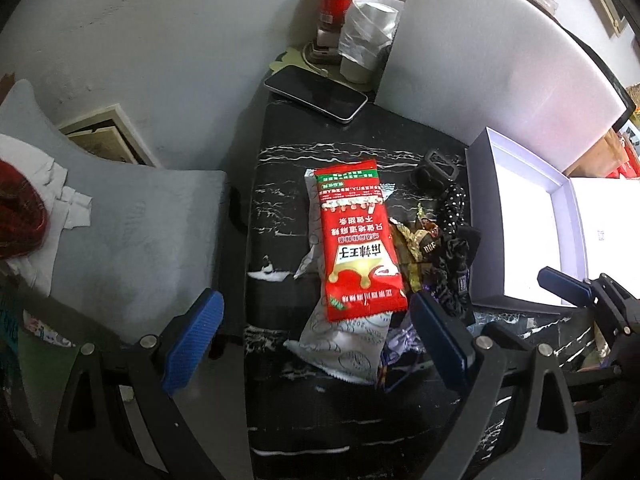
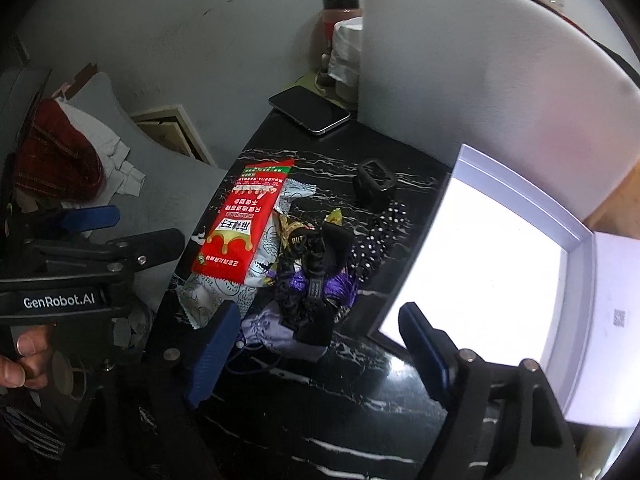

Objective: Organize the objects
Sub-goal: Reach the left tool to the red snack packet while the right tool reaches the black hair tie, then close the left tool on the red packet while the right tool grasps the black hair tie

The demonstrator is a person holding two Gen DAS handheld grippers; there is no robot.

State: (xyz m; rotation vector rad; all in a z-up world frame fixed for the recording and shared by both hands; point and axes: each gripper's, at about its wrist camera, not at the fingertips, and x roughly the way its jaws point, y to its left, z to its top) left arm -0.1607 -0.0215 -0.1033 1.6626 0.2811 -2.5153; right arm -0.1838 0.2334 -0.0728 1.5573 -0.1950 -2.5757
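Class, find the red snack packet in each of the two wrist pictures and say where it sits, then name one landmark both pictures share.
Left wrist view: the red snack packet lies near the centre, lengthwise on the white packet.
Right wrist view: it lies left of centre, tilted, on the same white packet.
Shared landmark: the phone at the far end of the black table.

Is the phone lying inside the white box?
No, the phone lies on the black table near the jar, apart from the white box.
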